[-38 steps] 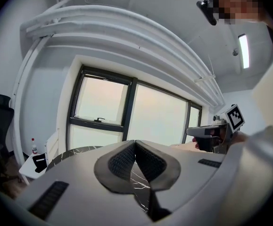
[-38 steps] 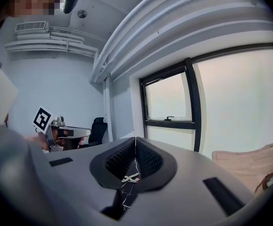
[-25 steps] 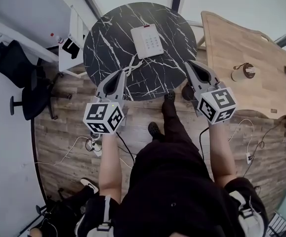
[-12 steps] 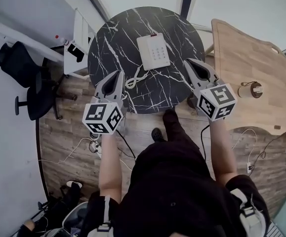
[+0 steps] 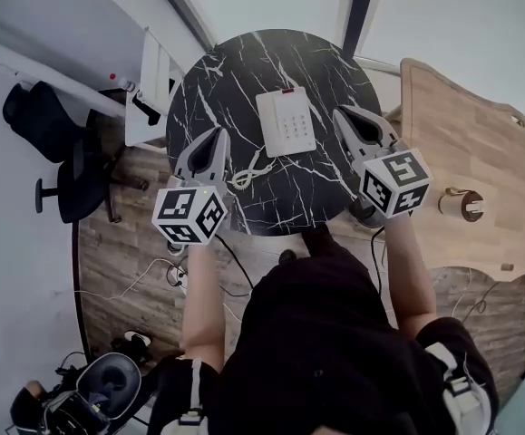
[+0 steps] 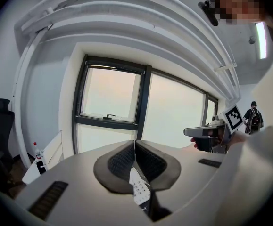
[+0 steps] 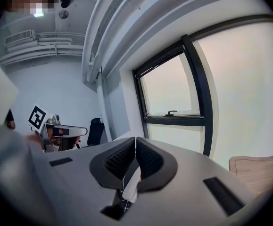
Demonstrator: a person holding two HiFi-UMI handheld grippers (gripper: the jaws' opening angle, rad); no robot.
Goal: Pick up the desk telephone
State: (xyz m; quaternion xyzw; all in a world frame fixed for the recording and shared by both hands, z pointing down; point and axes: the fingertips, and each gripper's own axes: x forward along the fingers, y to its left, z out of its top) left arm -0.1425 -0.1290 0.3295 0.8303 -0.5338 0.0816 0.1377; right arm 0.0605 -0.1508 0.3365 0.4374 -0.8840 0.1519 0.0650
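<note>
Marble table [image 5: 215,89], telephone [image 5: 286,122], coiled cord [image 5: 247,172], chair [image 5: 61,163] nearby

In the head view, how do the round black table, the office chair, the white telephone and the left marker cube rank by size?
1. round black table
2. office chair
3. white telephone and left marker cube: about alike, the cube is nearer the camera, so unranked.
</note>
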